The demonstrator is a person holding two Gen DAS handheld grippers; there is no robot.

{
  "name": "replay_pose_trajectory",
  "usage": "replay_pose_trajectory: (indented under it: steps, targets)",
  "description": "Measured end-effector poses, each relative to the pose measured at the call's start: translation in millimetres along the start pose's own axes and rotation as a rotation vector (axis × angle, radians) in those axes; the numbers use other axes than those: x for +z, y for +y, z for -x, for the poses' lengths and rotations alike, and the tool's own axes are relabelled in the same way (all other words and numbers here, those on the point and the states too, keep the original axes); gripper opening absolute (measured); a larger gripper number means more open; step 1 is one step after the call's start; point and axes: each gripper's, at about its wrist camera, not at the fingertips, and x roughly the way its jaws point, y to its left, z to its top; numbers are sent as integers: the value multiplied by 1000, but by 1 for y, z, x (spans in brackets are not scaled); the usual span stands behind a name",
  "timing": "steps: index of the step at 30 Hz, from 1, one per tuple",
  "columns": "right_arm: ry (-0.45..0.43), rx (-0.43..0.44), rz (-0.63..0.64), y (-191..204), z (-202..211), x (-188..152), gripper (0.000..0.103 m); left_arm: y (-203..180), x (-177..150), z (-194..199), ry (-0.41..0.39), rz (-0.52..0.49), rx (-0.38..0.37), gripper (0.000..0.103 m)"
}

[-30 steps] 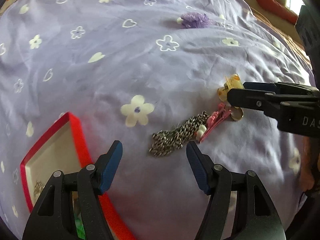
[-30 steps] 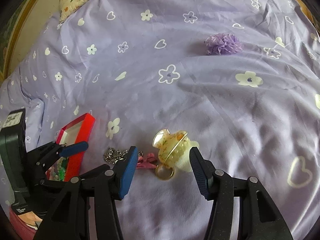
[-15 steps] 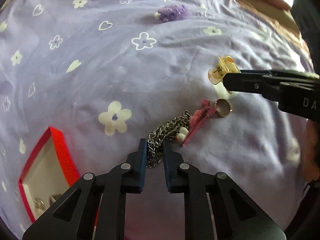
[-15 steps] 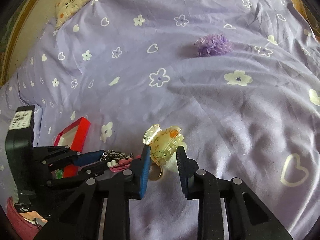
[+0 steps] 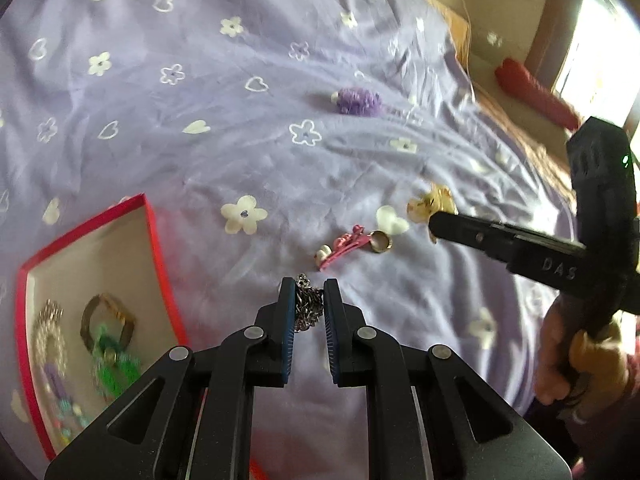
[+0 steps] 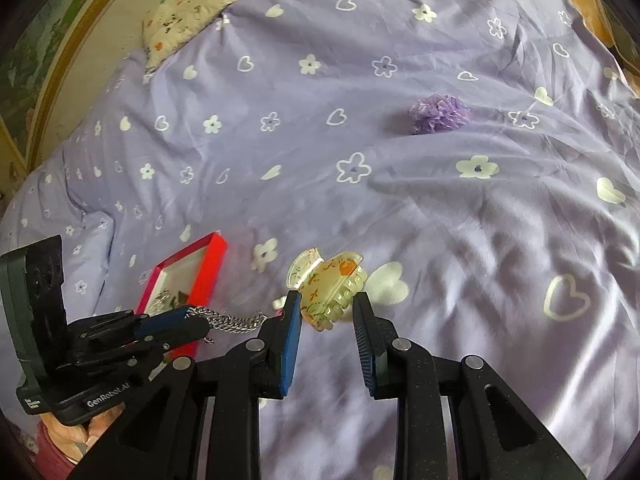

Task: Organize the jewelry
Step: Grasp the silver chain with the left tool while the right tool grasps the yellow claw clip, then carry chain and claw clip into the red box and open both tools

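Chain (image 5: 307, 307) pinched in left hand-held gripper (image 5: 309, 300), seemingly off bedspread (image 5: 280, 152)

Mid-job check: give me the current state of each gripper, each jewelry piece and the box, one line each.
left gripper: shut on the silver chain.
right gripper: shut on the yellow claw clip.
silver chain: pinched, hanging off the bedspread.
yellow claw clip: held between the pads.
pink hair clip: lying loose on the bedspread.
gold ring: loose, beside the pink clip.
purple scrunchie: lying apart, untouched.
red box: open, jewelry inside.
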Motion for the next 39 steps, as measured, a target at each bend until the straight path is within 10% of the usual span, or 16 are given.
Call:
replay_pose_trajectory:
  steps: [39]
  targets:
    - [84, 148, 162, 106, 26, -69, 26, 47, -97, 142, -214, 296, 48, 12]
